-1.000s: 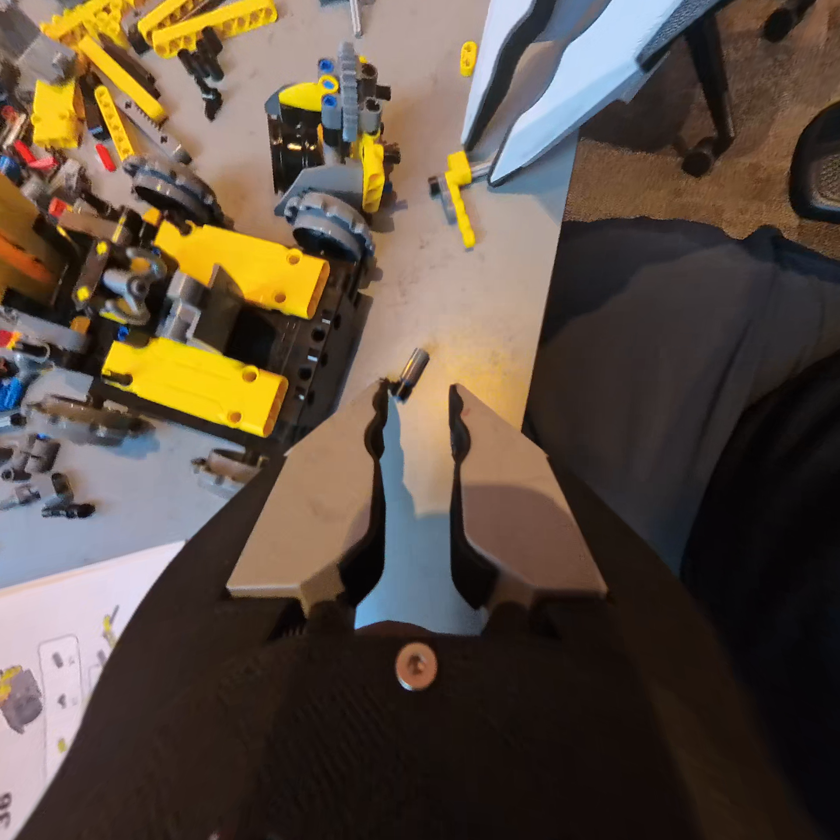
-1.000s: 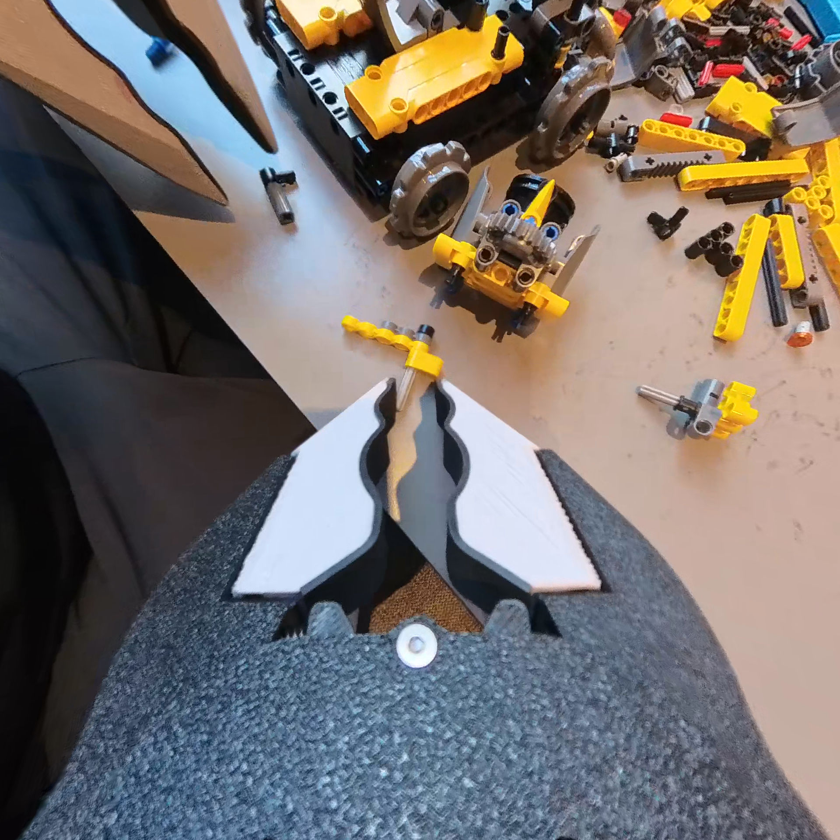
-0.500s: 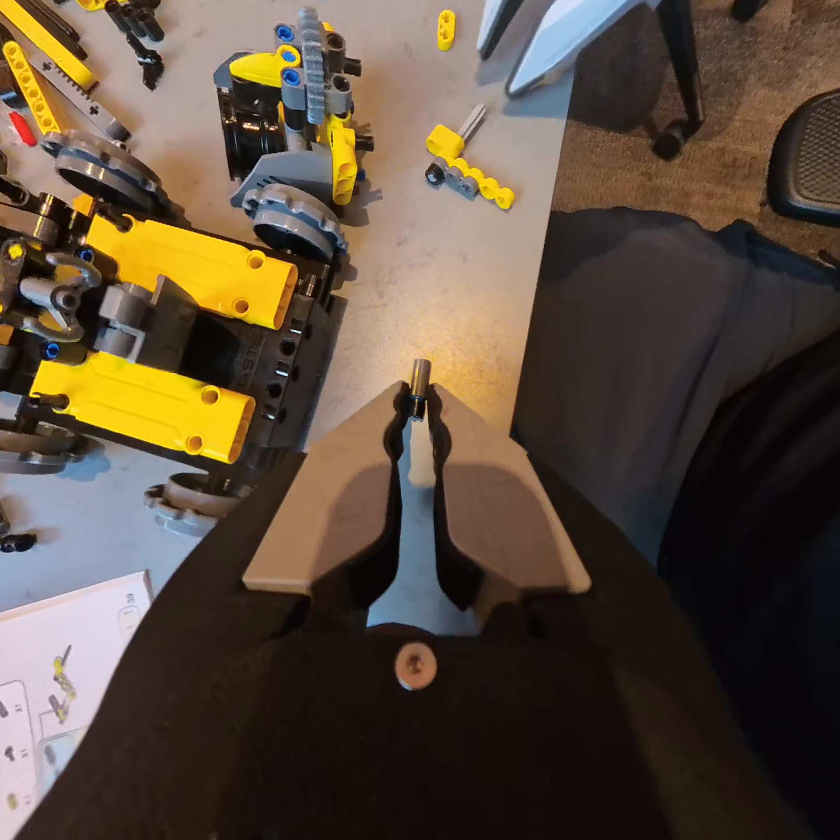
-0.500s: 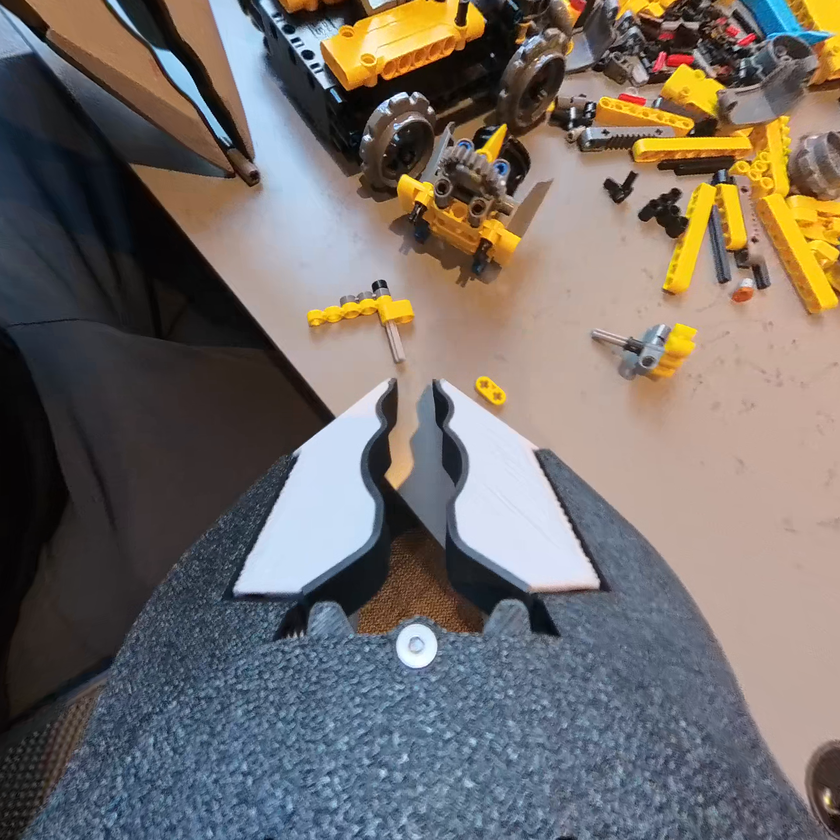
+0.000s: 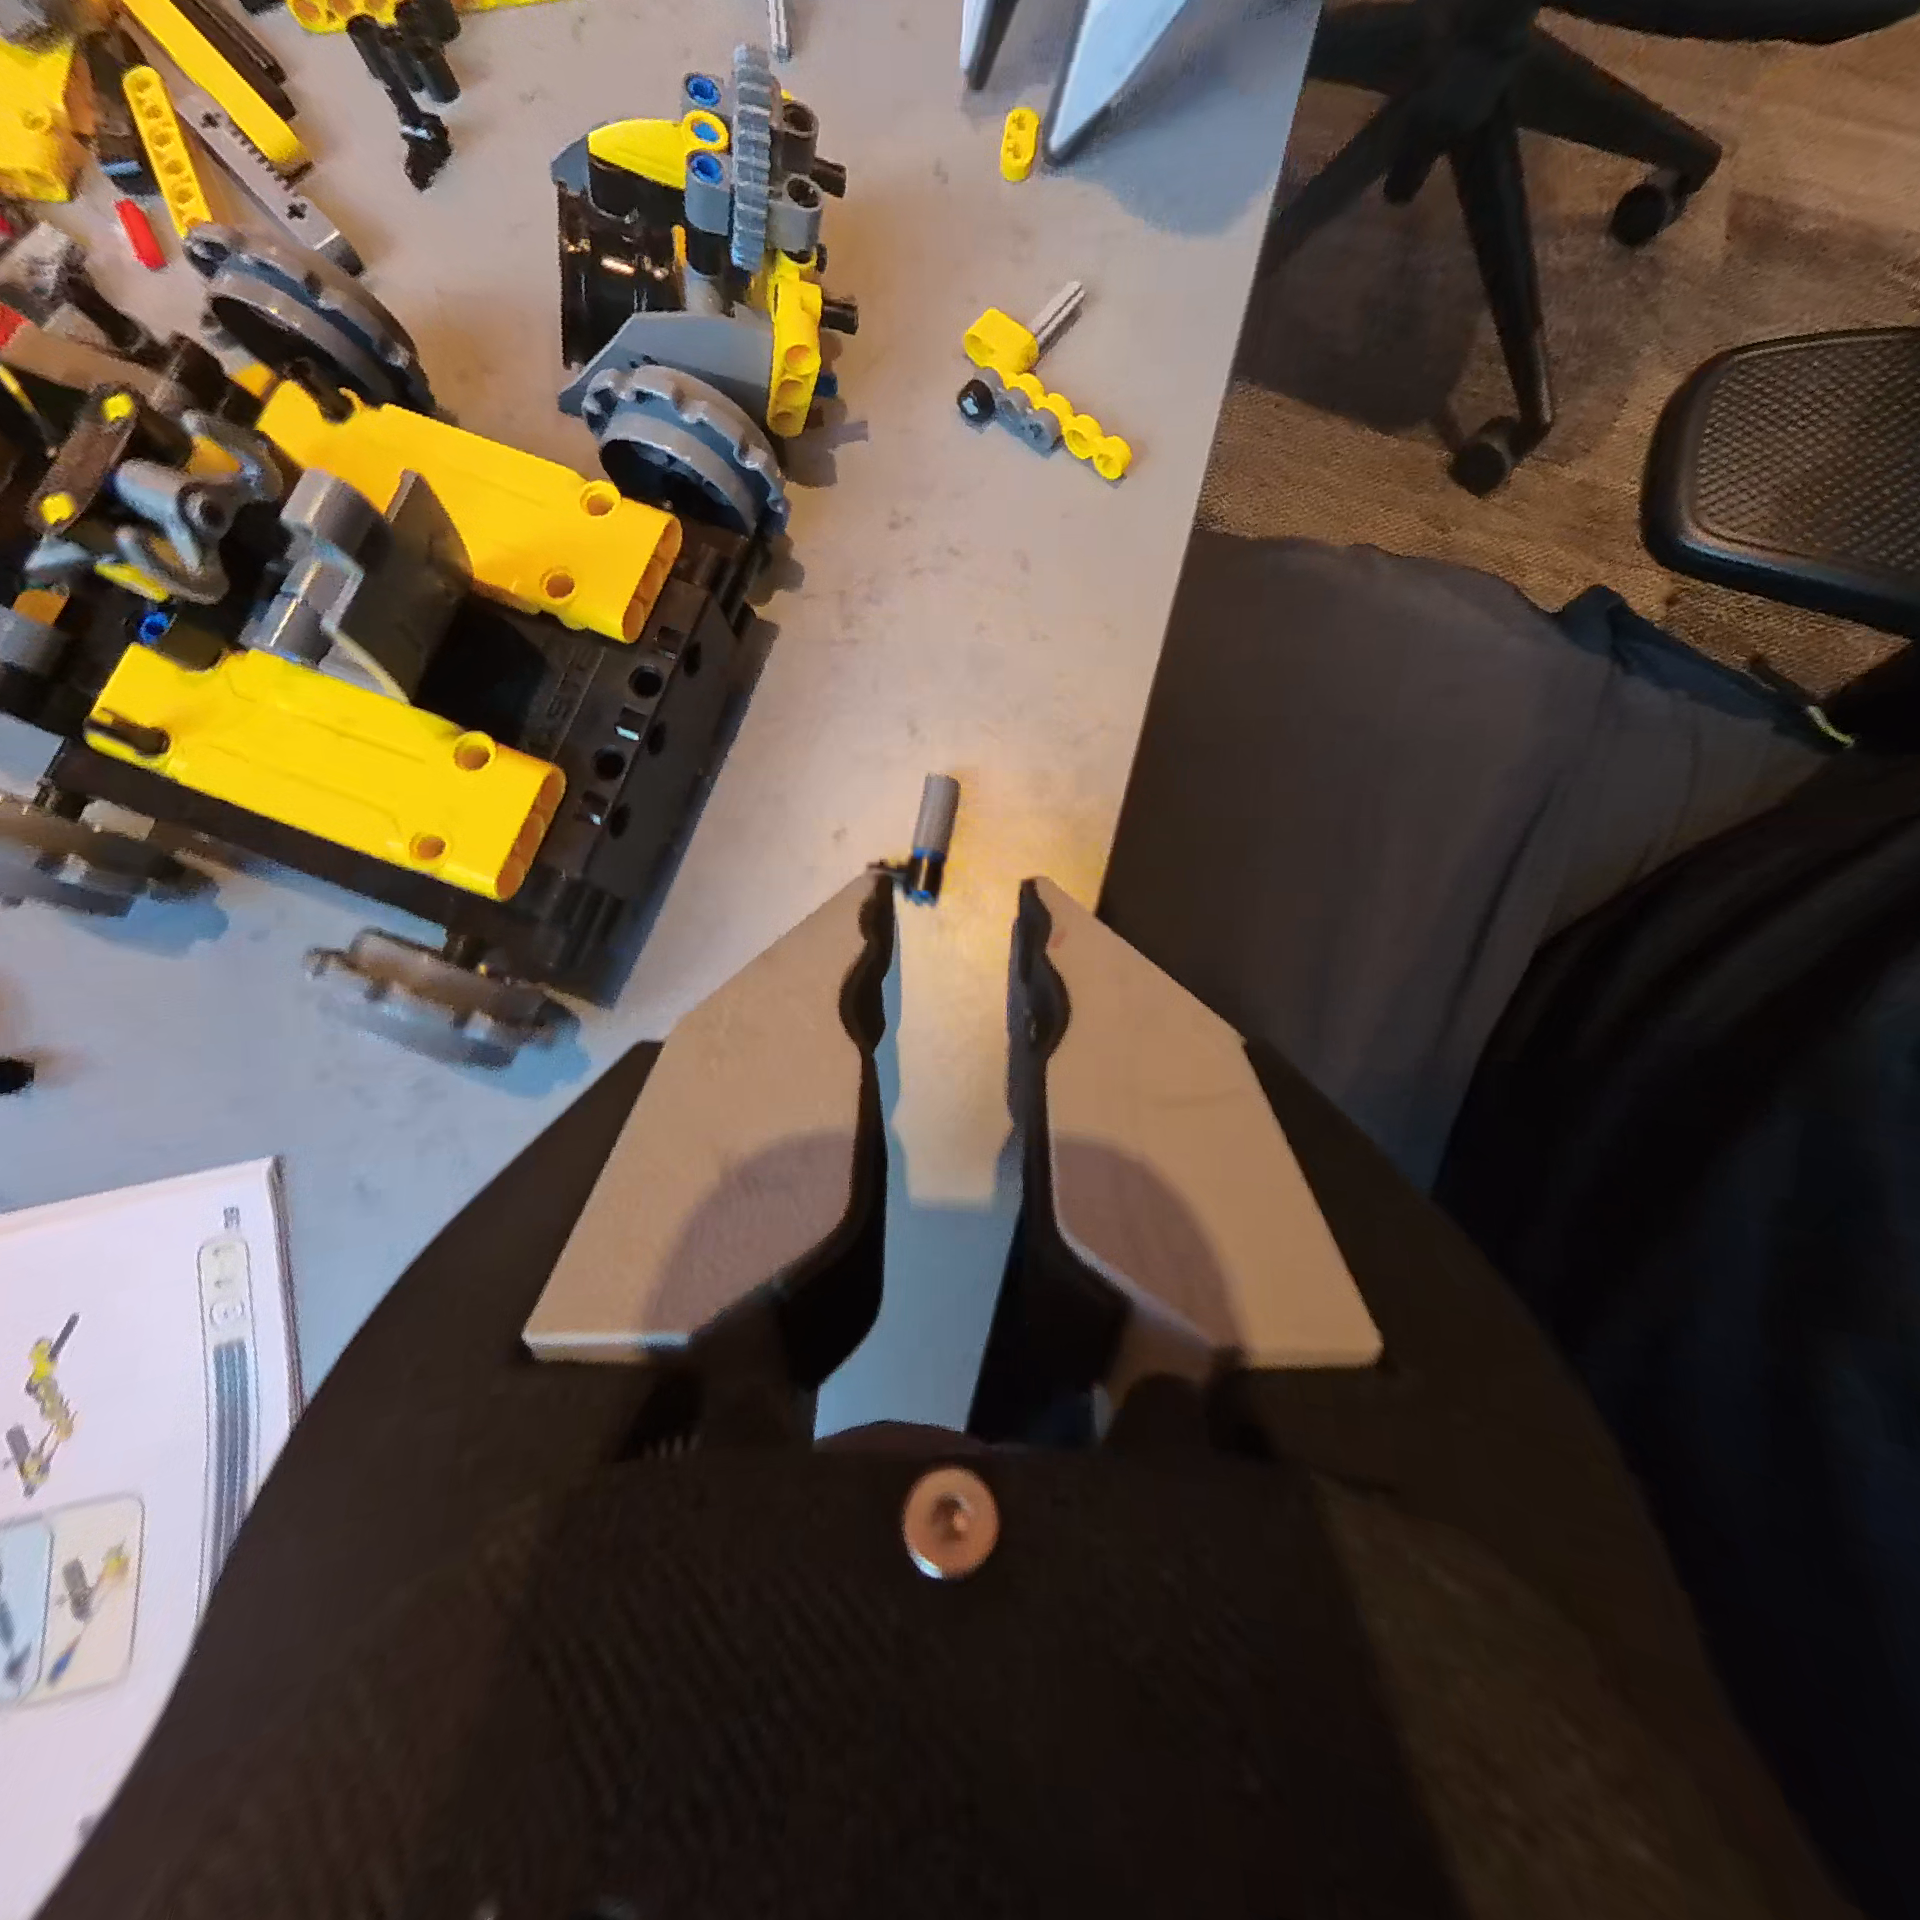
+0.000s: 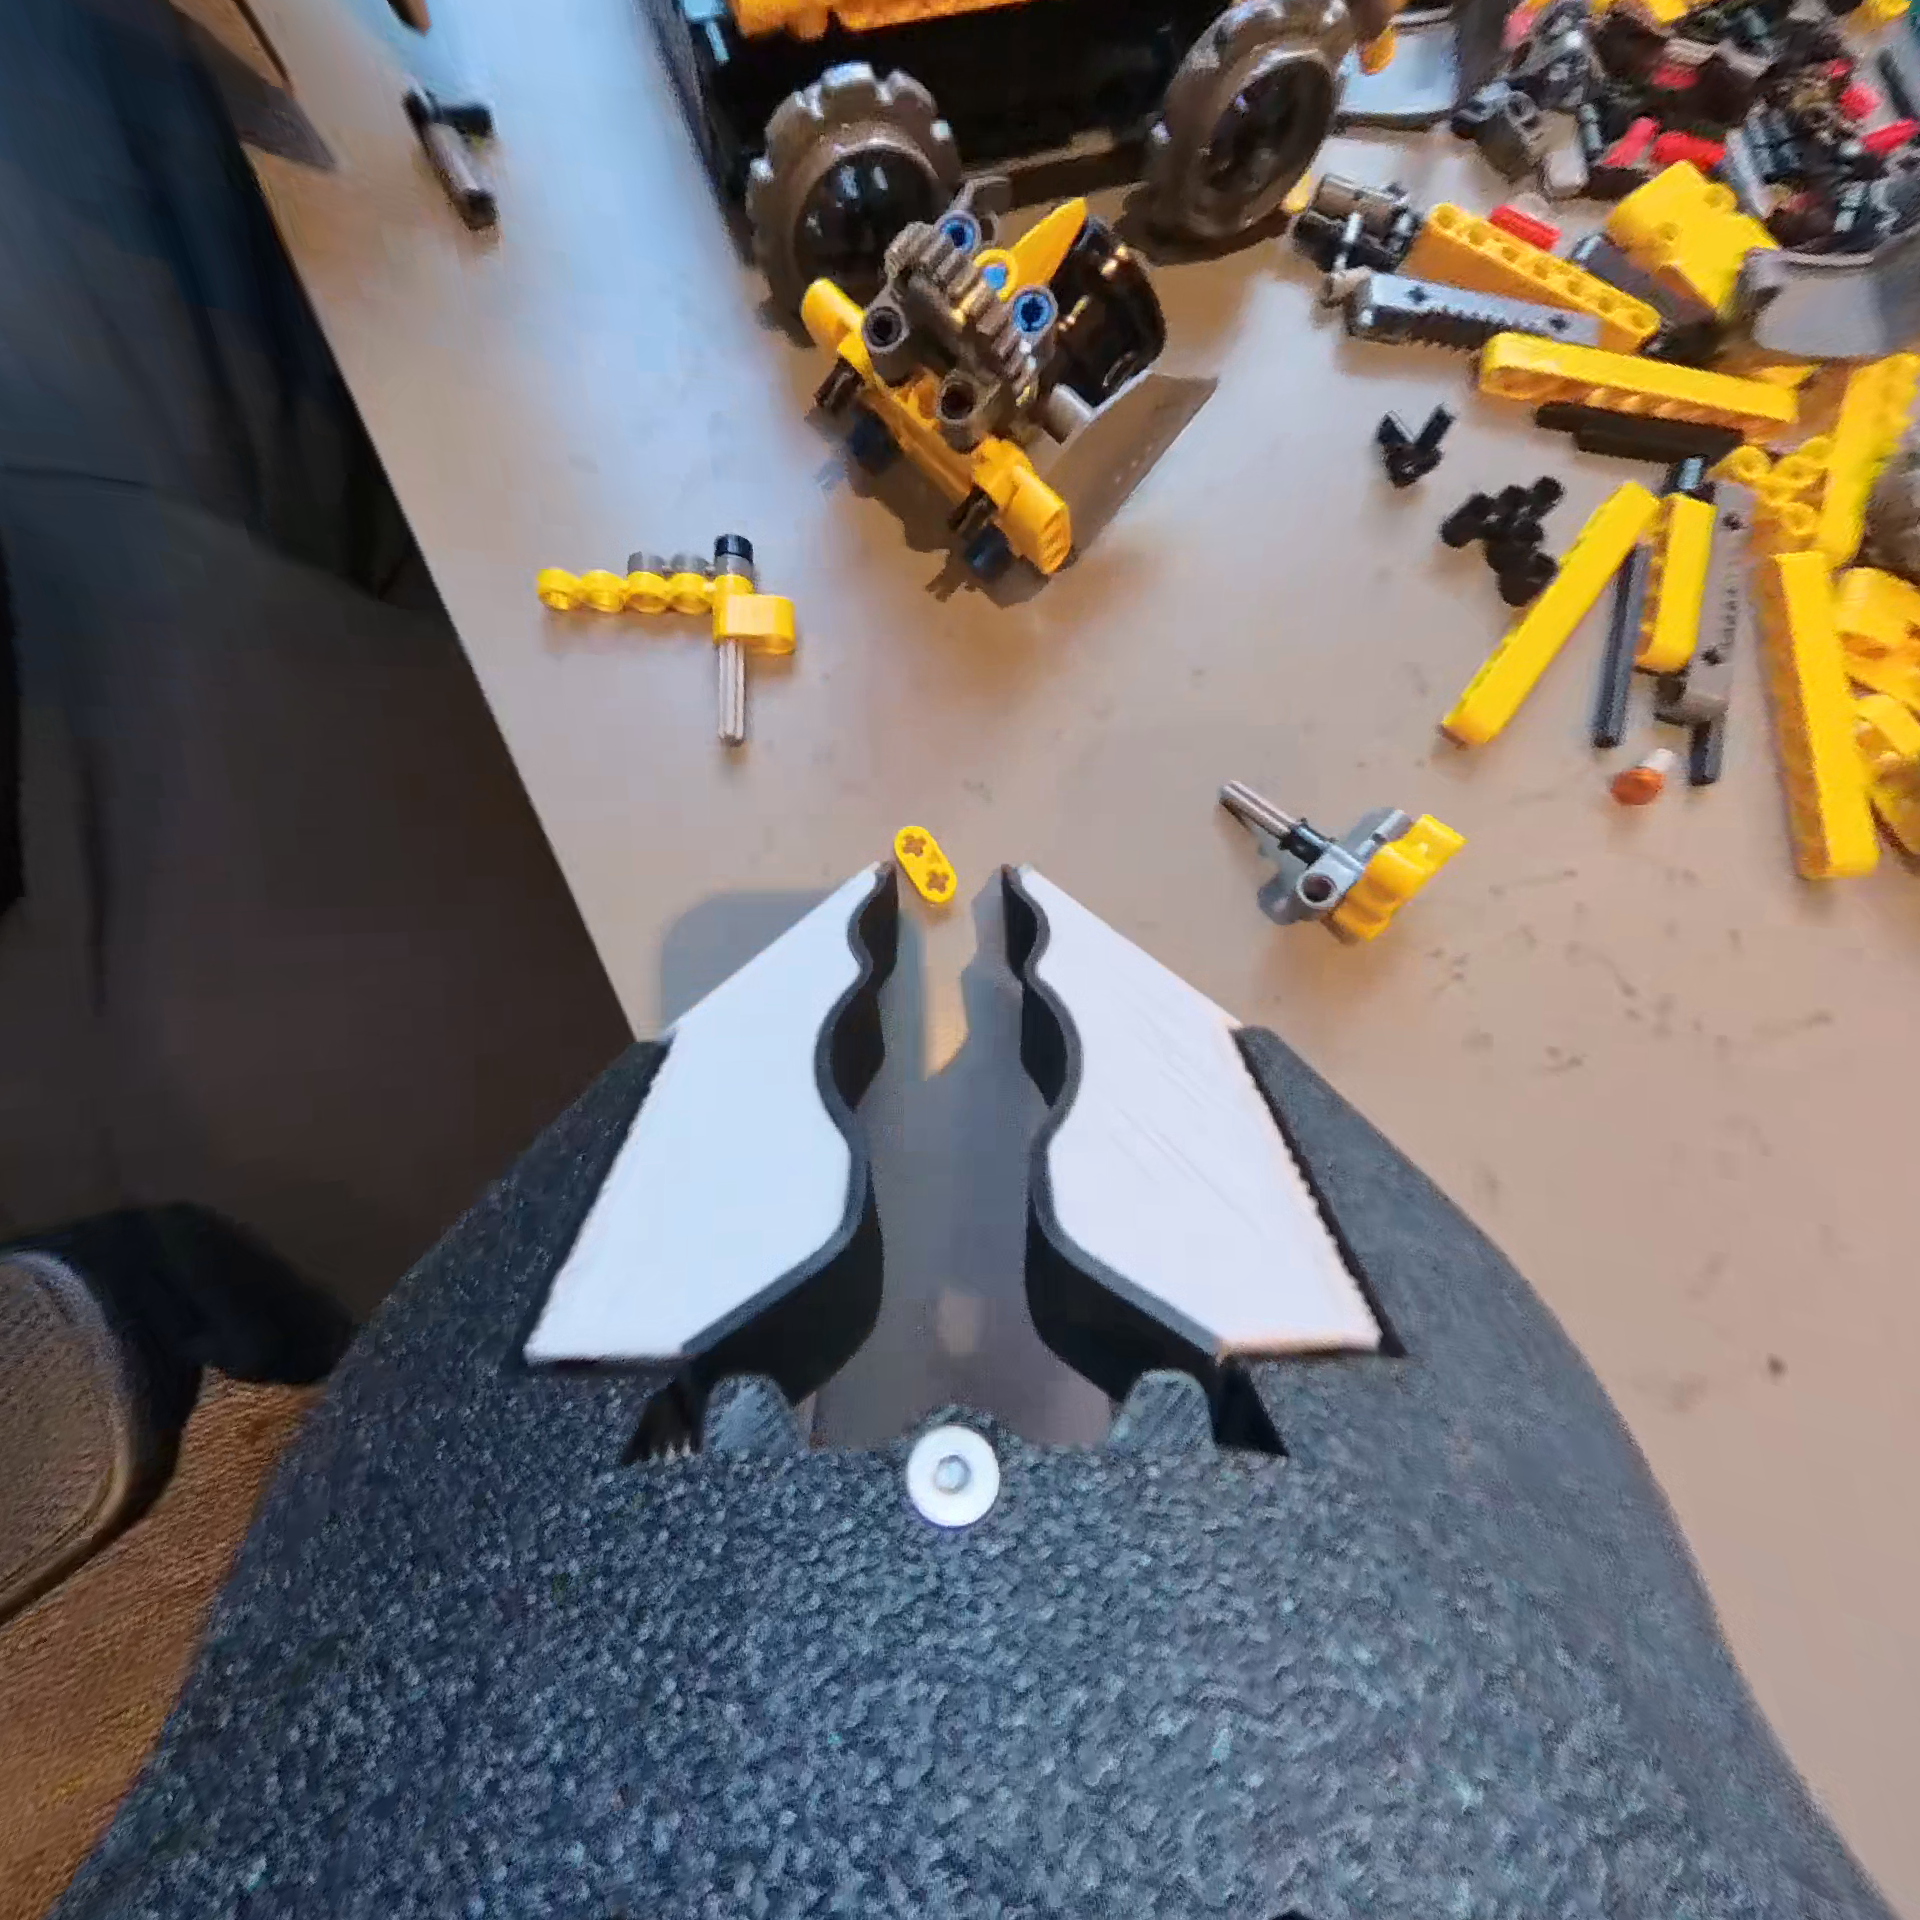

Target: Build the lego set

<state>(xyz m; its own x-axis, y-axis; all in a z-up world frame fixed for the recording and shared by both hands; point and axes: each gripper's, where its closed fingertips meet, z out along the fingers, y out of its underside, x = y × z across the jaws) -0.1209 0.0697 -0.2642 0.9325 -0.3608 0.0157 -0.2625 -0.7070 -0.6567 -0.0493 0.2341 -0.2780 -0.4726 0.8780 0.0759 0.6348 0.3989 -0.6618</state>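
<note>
My left gripper [image 5: 956, 888] is open over the table's front edge. A small grey pin with a dark end [image 5: 932, 826] lies on the table just ahead of its left finger, not gripped; it also shows in the right wrist view [image 6: 457, 156]. My right gripper [image 6: 945, 883] is open, with a small yellow two-hole link [image 6: 925, 864] lying on the table between its tips. The right gripper's white fingers [image 5: 1081, 73] and the link [image 5: 1019, 140] show at the top of the left wrist view. A yellow crank piece with a grey axle [image 6: 675, 597] [image 5: 1039, 400] lies free between the grippers.
A yellow and black vehicle model [image 5: 364, 644] and a small geared sub-assembly [image 5: 727, 260] [image 6: 966, 416] stand on the table. There is a grey-yellow part [image 6: 1351, 873], loose yellow beams [image 6: 1558, 644] at the right, and an instruction booklet [image 5: 125, 1403]. A person's legs and an office chair [image 5: 1507, 208] are beyond the edge. The left gripper's tips are roughly 20 centimeters from the right gripper's.
My left gripper, shut on the grey pin half a second ago, has opened and the pin lies on the table. My right gripper let go of the crank's axle, drew back and opened around the yellow link.
</note>
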